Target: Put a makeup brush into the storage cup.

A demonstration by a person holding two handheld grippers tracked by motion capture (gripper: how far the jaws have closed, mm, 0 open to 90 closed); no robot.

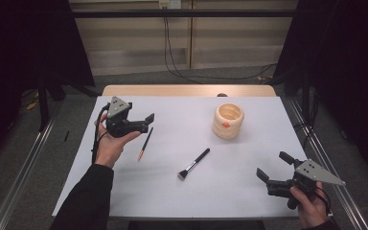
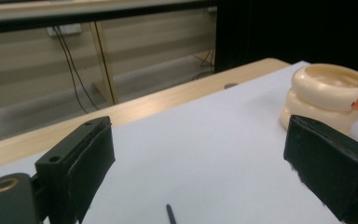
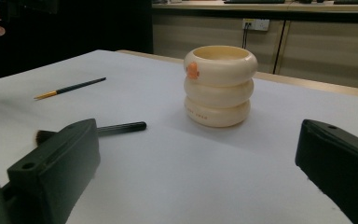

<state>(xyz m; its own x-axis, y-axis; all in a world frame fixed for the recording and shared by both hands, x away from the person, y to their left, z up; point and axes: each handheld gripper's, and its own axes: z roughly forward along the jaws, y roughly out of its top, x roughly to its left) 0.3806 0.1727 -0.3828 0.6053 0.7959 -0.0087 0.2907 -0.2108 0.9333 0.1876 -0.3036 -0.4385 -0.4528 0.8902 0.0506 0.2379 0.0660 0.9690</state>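
Note:
A cream ribbed cup (image 1: 228,120) with an orange mark stands upright at the table's right middle; it is also in the left gripper view (image 2: 328,95) and the right gripper view (image 3: 219,85). A black makeup brush (image 1: 194,164) lies near the centre, partly behind a jaw in the right gripper view (image 3: 116,128). A thin black brush with an orange end (image 1: 145,143) lies left of it, seen too in the right gripper view (image 3: 70,88). My left gripper (image 1: 146,123) is held open above the table's left side. Near the front right corner, my right gripper (image 1: 274,166) is open and empty.
The white table top (image 1: 182,191) has a wooden strip (image 1: 189,90) along its far edge. Metal rails (image 1: 24,163) run along the floor on both sides. Cables (image 1: 172,57) hang on the wall behind. Dark curtains stand at both sides.

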